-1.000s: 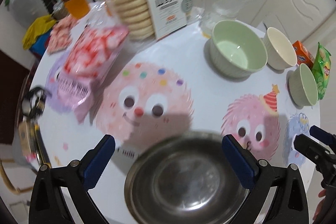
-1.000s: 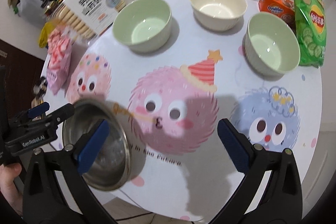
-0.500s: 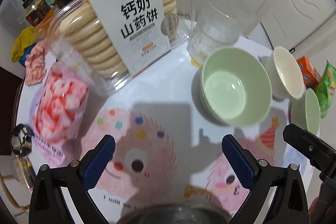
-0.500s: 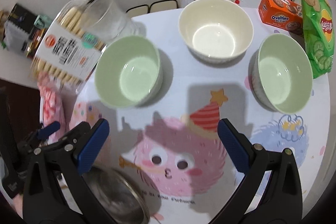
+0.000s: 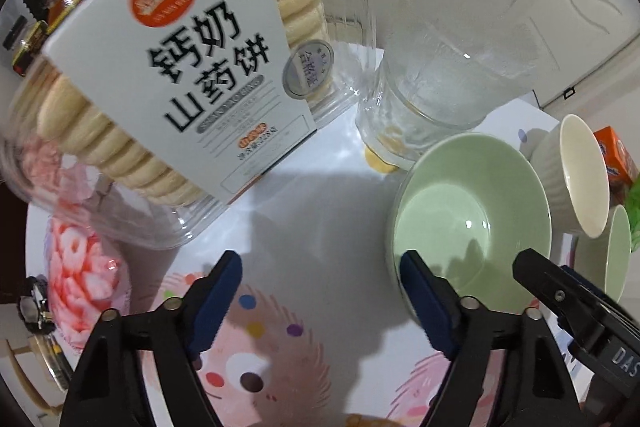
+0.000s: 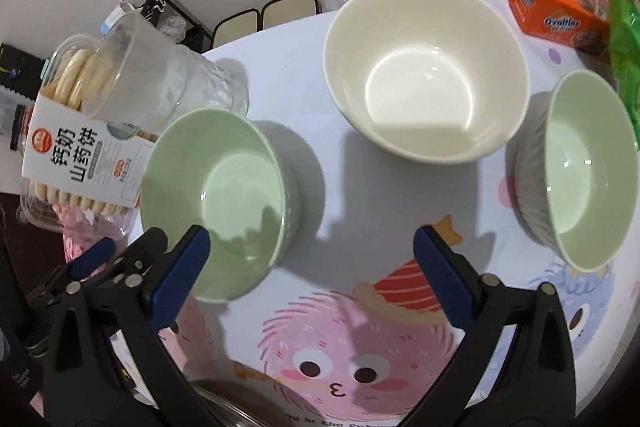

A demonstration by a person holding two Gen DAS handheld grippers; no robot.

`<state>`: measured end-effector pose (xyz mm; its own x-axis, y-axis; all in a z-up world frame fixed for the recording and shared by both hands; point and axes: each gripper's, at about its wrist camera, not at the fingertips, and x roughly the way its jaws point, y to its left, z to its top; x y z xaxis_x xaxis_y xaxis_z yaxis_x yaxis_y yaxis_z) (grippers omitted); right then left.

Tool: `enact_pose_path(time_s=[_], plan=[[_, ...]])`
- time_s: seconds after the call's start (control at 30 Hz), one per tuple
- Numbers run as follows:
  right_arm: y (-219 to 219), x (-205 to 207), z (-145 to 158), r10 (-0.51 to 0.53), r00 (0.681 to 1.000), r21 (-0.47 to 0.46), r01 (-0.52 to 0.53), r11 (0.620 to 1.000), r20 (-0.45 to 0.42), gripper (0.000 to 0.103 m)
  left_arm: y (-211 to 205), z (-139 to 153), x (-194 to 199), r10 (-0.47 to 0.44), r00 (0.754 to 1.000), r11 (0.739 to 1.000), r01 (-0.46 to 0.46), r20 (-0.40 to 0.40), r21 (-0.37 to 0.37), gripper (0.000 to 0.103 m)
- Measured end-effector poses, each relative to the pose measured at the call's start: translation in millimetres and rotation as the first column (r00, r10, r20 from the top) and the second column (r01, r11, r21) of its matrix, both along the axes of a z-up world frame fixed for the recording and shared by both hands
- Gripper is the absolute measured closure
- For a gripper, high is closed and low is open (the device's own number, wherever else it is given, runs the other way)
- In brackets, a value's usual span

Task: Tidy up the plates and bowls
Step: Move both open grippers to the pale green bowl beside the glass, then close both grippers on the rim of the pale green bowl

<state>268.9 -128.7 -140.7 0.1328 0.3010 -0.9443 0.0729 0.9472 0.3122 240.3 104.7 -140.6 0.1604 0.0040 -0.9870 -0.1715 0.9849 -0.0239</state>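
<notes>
A round table covered in a cartoon monster print holds three empty bowls. The near green bowl sits toward the left, the cream bowl stands behind it in the middle, and the second green bowl sits at the right, near the table edge. All three stand apart from one another.

The left gripper points down beside the near green bowl. Its jaws have just been closing a little but are still apart, with nothing between them; its right finger overlaps the bowl's left rim in the view, and whether it touches is hard to tell.

The right gripper hangs over the table in front of the bowls, jaws wide though they have just narrowed slightly, gripping nothing. Its left finger overlaps the front rim of the near green bowl.

A clear box of round biscuits and an empty glass jug stand behind that bowl. An orange snack box lies at the far right. The rim of a metal bowl peeks in at the bottom of the right view.
</notes>
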Motion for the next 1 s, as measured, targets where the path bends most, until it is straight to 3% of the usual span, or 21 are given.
enact_pose_path(time_s=[0.17, 0.23, 0.37, 0.43, 0.53, 0.73, 1.0], plan=[[-2.2, 7.1, -13.3, -0.029, 0.999, 0.020, 0.029, 0.999, -0.039, 0.038, 0.5, -10.2, 7.8, 0.029, 0.999, 0.997, -0.030, -0.017, -0.066, 0.041], [-2.3, 9.8, -17.7, -0.035, 0.998, 0.007, 0.036, 0.999, -0.051, 0.059, -1.4, -12.3, 11.0, 0.026, 0.999, 0.996, -0.028, -0.019, -0.085, 0.051], [0.0, 15.7, -21.7, -0.031, 0.998, 0.029, 0.033, 0.999, -0.060, 0.067, -6.8, -14.3, 14.9, 0.011, 1.000, 0.992, -0.012, -0.008, -0.128, 0.070], [1.5, 18.7, -21.9, -0.029, 0.998, 0.054, 0.032, 0.998, -0.056, 0.078, -9.8, -13.7, 14.9, 0.004, 1.000, 0.990, -0.004, -0.004, -0.141, 0.081], [8.5, 20.8, -20.3, -0.006, 0.999, 0.066, 0.009, 0.998, -0.048, 0.090, -17.0, -13.3, 16.7, -0.014, 1.000, 0.989, 0.014, -0.002, -0.148, 0.090], [20.6, 20.8, -14.3, 0.041, 0.999, 0.018, -0.041, 0.999, -0.034, 0.091, -27.1, -9.8, 22.9, -0.032, 0.999, 0.987, 0.032, 0.002, -0.158, 0.097], [25.2, 14.5, -12.0, 0.072, 0.997, 0.000, -0.072, 0.997, -0.024, 0.092, -41.3, -7.4, 25.6, -0.054, 0.998, 0.989, 0.055, 0.010, -0.138, 0.098]])
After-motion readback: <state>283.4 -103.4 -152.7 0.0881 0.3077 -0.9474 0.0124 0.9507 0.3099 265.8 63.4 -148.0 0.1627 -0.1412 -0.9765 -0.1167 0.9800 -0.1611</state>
